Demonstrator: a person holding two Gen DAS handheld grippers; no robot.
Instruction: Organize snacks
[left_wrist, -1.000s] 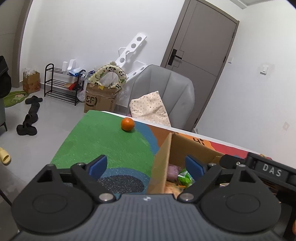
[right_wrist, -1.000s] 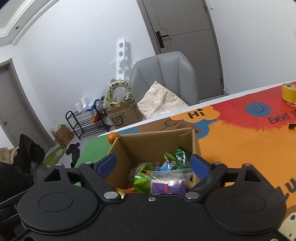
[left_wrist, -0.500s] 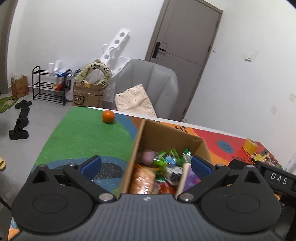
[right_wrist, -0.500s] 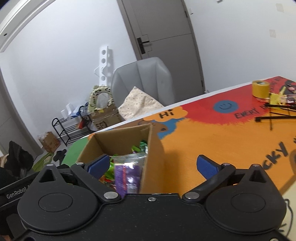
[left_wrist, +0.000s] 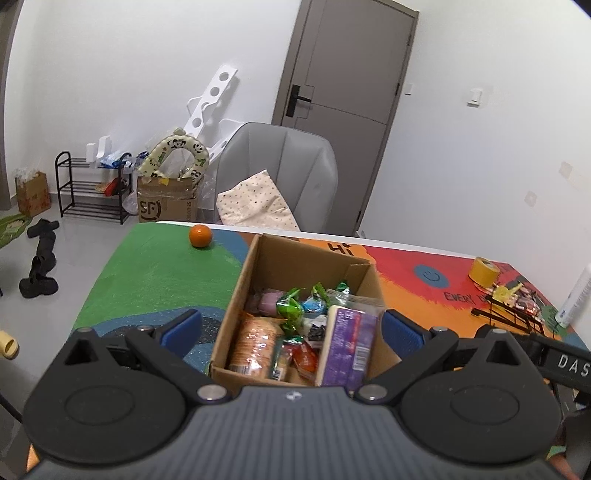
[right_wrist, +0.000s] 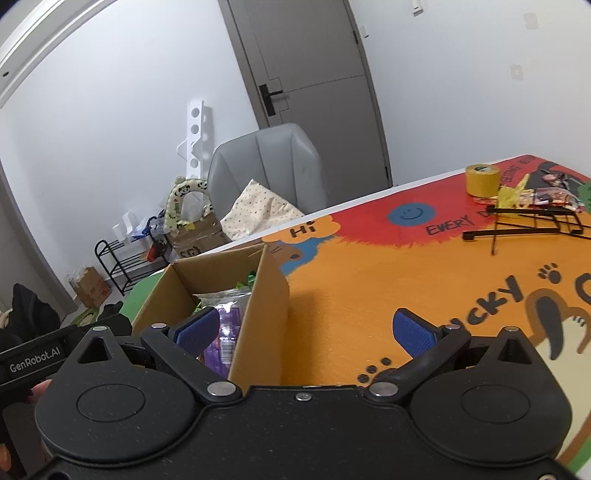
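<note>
both grippers' jaws gape wide, the left gripper (left_wrist: 291, 326) straddling the snack box (left_wrist: 258, 291) untouched.

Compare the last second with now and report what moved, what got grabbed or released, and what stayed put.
Both views swung rightward along the table. In the left wrist view the cardboard box went from the right edge to centred between the left gripper fingers. In the right wrist view the box slid left, so the right gripper now faces the orange mat. Nothing was grabbed or released. The box, its snacks and the orange stayed put.
</note>
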